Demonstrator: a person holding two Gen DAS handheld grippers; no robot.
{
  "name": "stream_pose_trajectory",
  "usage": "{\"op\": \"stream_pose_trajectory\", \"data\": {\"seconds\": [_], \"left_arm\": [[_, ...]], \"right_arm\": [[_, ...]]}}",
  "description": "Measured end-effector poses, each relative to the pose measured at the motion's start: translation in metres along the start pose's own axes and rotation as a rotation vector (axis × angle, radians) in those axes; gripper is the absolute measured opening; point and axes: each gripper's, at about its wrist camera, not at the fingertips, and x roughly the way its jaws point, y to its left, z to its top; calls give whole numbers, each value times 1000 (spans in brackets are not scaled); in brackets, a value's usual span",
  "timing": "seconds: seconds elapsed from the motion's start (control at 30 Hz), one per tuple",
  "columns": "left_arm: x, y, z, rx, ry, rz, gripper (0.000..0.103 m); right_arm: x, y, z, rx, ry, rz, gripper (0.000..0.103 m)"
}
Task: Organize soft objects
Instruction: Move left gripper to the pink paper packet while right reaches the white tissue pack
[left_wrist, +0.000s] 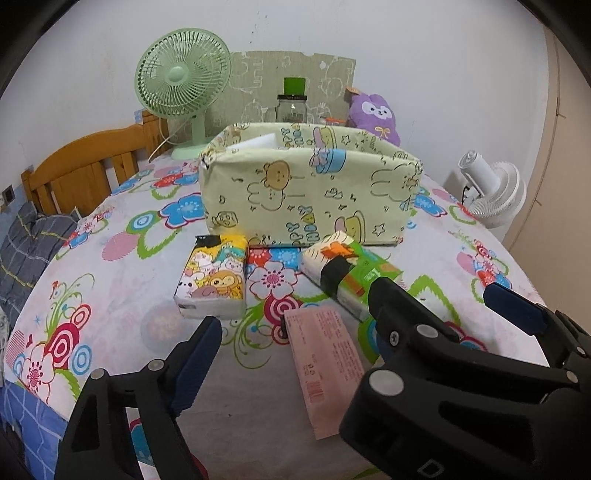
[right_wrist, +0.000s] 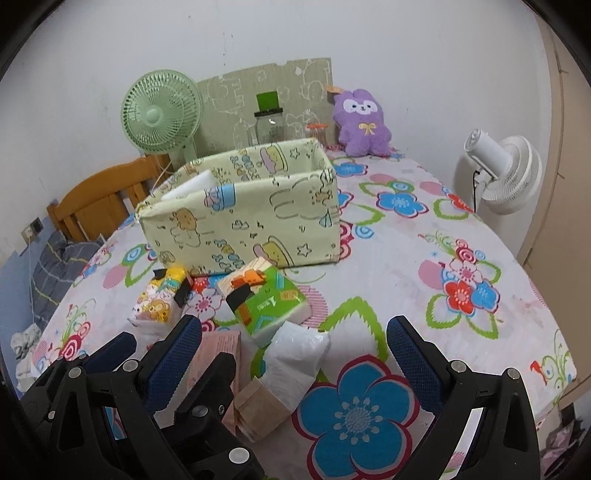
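Tissue packs on a floral tablecloth (left_wrist: 122, 280), before a fabric storage box (left_wrist: 310, 184). Left wrist view: the cartoon-print pack (left_wrist: 212, 280) lies just ahead of the left finger's tip; the green pack (left_wrist: 351, 273) lies tilted beside it, nearer the box, its near end hidden behind the right gripper (left_wrist: 428, 299), which crosses in from the right with jaws spread and nothing between them. A flat pink pack (left_wrist: 325, 369) lies along the midline between the fingers of the left gripper (left_wrist: 295, 328); only one left-gripper finger is clearly seen, so its spread cannot be told from here. Right wrist view: the right gripper (right_wrist: 295, 332) hovers low over the table, jaws wide apart and empty. A white plastic-wrapped pack (right_wrist: 295, 354) and a tan pack (right_wrist: 262, 410) lie between its fingers; the green pack (right_wrist: 266, 302) sits just beyond the fingertips, the cartoon-print pack (right_wrist: 159, 299) further left. The left gripper (right_wrist: 177, 354) enters at lower left above the pink pack (right_wrist: 221, 343), its jaws apart. The box (right_wrist: 240, 218) stands behind the packs, a white item inside at its left end.
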Motion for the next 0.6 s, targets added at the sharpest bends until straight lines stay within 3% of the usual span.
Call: {"op": "stream_pose_trajectory", "data": {"seconds": [0.3,0.6], "left_arm": [[10,7,-5,-23,37,-4,85],[17,1,-8,5,57,8,82]], "right_arm": [[13,0,-4,1,54,-14,101],[26,-2,-7,1,115,-13,75]]}}
